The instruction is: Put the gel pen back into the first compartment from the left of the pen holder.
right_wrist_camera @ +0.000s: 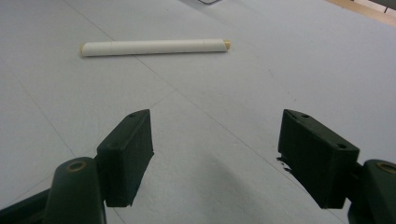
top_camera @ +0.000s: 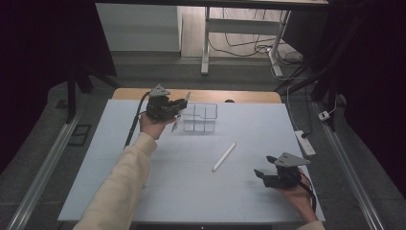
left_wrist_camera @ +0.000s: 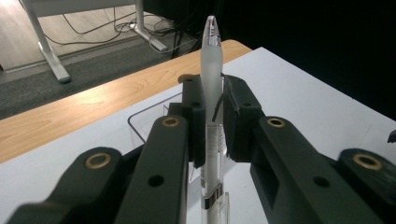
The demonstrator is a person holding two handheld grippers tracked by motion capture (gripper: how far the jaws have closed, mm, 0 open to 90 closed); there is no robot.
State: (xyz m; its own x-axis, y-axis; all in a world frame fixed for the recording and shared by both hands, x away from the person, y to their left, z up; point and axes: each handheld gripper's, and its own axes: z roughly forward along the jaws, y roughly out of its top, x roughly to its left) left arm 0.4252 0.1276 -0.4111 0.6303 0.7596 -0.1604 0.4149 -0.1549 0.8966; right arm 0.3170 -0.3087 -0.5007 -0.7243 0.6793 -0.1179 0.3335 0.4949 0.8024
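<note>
My left claw (left_wrist_camera: 212, 121) is pinching a frosted translucent pen (left_wrist_camera: 211, 70) between its two black pads, which press on the barrel from either side; the pen stands across the jaws, its clear tip rising above them and its lower end dropping below. In the high view that left claw (top_camera: 178, 111) sits at the far left part of the desk (top_camera: 239, 191), pointing toward a clear plastic organizer (top_camera: 201, 117) with several compartments, and the pen (top_camera: 181, 112) hangs just at the organizer's left side; I cannot tell whether it touches the wall. My sleeve and hand come up behind the claw from the bottom left. My right claw (right_wrist_camera: 215, 154) is spread wide with nothing between its pads, only bare pale-blue desk surface (right_wrist_camera: 289, 56) under it. Ahead of it lies a white cylindrical stick (right_wrist_camera: 154, 46), flat on the desk and well apart from the jaws. From above, the right claw (top_camera: 269, 168) rests low at the near right, and the white stick (top_camera: 224, 156) lies diagonally between the two claws, near the desk's middle.
</note>
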